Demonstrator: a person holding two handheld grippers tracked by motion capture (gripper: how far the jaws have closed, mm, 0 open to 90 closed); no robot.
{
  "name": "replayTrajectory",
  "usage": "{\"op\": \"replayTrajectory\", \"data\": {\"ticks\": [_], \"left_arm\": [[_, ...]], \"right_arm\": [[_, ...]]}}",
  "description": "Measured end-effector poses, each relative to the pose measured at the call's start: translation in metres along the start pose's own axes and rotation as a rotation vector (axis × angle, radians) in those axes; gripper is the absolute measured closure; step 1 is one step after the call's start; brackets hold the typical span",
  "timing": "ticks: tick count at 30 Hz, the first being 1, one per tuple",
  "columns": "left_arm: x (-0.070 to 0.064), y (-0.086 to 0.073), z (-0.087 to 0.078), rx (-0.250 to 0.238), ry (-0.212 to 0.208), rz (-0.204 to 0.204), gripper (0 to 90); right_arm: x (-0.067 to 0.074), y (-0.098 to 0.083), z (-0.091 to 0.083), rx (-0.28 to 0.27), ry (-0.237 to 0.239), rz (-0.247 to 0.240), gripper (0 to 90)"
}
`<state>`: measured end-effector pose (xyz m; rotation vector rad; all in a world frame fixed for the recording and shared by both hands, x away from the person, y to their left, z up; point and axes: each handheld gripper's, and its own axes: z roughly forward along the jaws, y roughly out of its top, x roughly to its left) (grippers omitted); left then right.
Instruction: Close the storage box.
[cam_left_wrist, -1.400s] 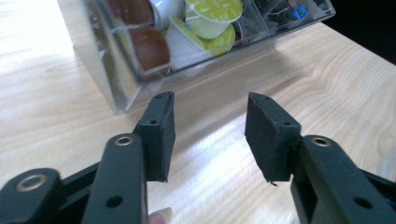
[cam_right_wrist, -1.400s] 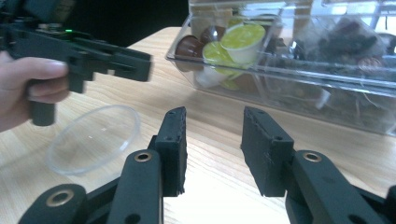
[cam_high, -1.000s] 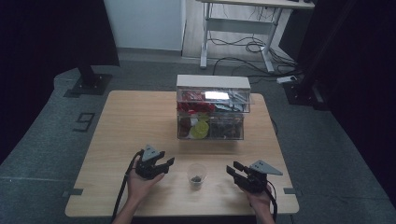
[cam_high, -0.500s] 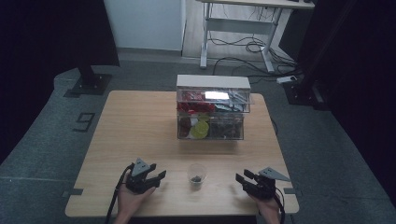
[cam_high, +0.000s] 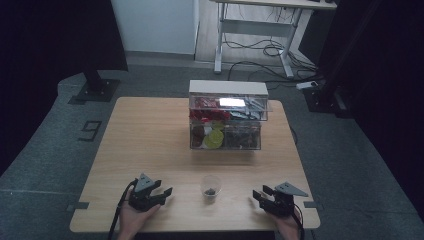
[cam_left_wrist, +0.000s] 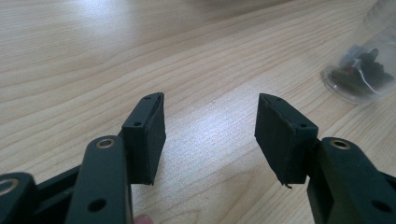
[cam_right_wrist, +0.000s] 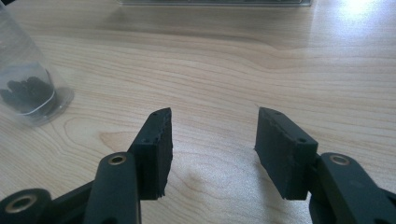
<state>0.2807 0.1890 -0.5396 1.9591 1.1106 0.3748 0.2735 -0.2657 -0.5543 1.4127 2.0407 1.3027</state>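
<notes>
A small clear plastic cup (cam_high: 211, 188) with dark bits in its bottom stands upright near the table's front edge, between my two grippers. My left gripper (cam_high: 165, 194) rests low on the wood to the cup's left and points toward it. Its jaws have just been opening, with nothing between them (cam_left_wrist: 210, 126). The cup (cam_left_wrist: 359, 70) appears at the upper right of the left gripper view. My right gripper (cam_high: 259, 194) sits to the cup's right. Its jaws have also just been opening and hold nothing (cam_right_wrist: 212, 140). In the right gripper view the cup (cam_right_wrist: 28, 84) is at far left.
A clear box (cam_high: 227, 89) with a white top and several drawers of mixed coloured items stands at the table's far middle. The wooden table (cam_high: 145, 135) is bare on its left half. Dark floor, a desk frame and cables lie beyond it.
Both hands have drawn back toward the table's front edge and sunk lower. The left gripper also shifted left, away from the cup. The cup and the box have stayed put.
</notes>
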Motion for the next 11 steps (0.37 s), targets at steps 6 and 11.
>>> {"op": "replayTrajectory", "data": {"ticks": [6, 11], "left_arm": [[0.0017, 0.0009, -0.0004, -0.002, 0.001, -0.005, 41.9], [-0.0008, 0.0008, 0.0019, 0.007, 0.0, 0.001, 41.2]], "right_arm": [[0.001, 0.0022, -0.0001, -0.005, 0.0, -0.01, 44.8], [0.0008, 0.0026, -0.0002, -0.008, -0.014, -0.019, 43.6]]}}
